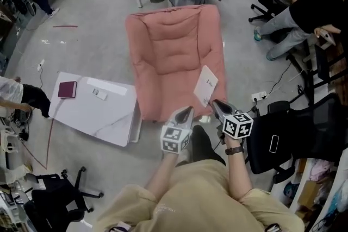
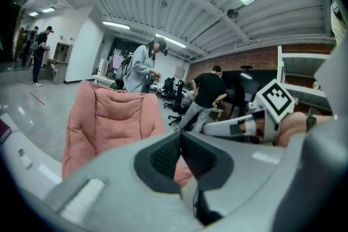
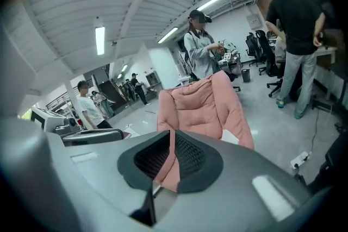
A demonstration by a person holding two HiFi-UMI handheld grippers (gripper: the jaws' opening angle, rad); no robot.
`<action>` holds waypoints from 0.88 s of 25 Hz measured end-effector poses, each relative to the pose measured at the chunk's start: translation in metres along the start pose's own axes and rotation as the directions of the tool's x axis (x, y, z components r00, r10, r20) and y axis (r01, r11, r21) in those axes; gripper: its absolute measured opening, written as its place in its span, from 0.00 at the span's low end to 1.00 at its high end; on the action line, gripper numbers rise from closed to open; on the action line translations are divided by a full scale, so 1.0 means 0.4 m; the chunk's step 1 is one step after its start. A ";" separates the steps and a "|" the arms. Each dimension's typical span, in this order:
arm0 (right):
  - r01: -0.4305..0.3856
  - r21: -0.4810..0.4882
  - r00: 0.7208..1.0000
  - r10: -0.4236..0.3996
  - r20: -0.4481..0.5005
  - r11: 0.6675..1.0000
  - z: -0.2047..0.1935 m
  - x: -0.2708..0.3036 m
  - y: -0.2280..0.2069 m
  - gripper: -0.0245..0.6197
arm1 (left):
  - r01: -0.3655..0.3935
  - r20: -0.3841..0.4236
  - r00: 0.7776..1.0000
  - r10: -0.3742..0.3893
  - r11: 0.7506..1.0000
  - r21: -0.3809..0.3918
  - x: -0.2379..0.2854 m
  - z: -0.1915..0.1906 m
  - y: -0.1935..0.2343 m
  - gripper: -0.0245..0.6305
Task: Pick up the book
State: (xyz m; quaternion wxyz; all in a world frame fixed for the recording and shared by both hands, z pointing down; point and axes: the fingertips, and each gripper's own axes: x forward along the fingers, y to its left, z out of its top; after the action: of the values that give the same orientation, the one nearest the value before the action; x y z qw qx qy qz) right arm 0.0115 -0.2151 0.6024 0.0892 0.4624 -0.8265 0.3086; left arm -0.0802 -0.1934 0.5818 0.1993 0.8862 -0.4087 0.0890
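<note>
Reaching for book | left gripper [image 1: 184, 113] and right gripper [image 1: 218, 106] both closed, empty, at near edge of pink chair [image 1: 174, 46] | open right jaws wide, close on free edge of white book [image 1: 205, 85] at chair's right.

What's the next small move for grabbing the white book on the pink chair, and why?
Probably open the right gripper first: its jaws are together with nothing between them, and the white book lies on the pink chair just ahead of it.
</note>
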 end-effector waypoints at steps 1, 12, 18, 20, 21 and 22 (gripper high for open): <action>0.007 0.004 1.000 -0.007 -0.013 1.000 0.002 0.012 -0.018 0.08 | 0.003 -0.007 1.000 -0.003 1.000 -0.006 0.018 0.003 0.007 0.04; 0.042 0.041 0.978 -0.033 -0.205 0.998 -0.037 0.149 -0.244 0.25 | 0.008 -0.102 0.995 -0.012 0.999 -0.048 0.247 -0.014 0.050 0.04; 0.077 0.051 0.964 -0.061 -0.257 0.996 -0.072 0.231 -0.369 0.33 | -0.012 -0.140 0.990 0.001 0.997 -0.072 0.356 -0.032 0.102 0.04; 0.084 0.055 0.963 -0.067 -0.262 0.995 -0.087 0.258 -0.407 0.37 | -0.015 -0.156 0.988 0.002 0.997 -0.081 0.387 -0.045 0.118 0.04; 0.089 0.053 0.962 -0.072 -0.264 0.995 -0.095 0.271 -0.426 0.40 | -0.017 -0.164 0.986 0.003 0.996 -0.085 0.402 -0.053 0.125 0.04; 0.096 0.046 0.960 -0.080 -0.269 0.994 -0.104 0.286 -0.445 0.41 | -0.018 -0.173 0.985 0.003 0.996 -0.087 0.417 -0.060 0.133 0.04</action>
State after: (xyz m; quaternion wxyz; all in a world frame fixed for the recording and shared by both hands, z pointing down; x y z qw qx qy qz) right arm 0.0882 -0.3397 0.7609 0.1997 0.4553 -0.7763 0.3876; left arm -0.0121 -0.3295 0.6721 0.2726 0.8632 -0.3983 0.1484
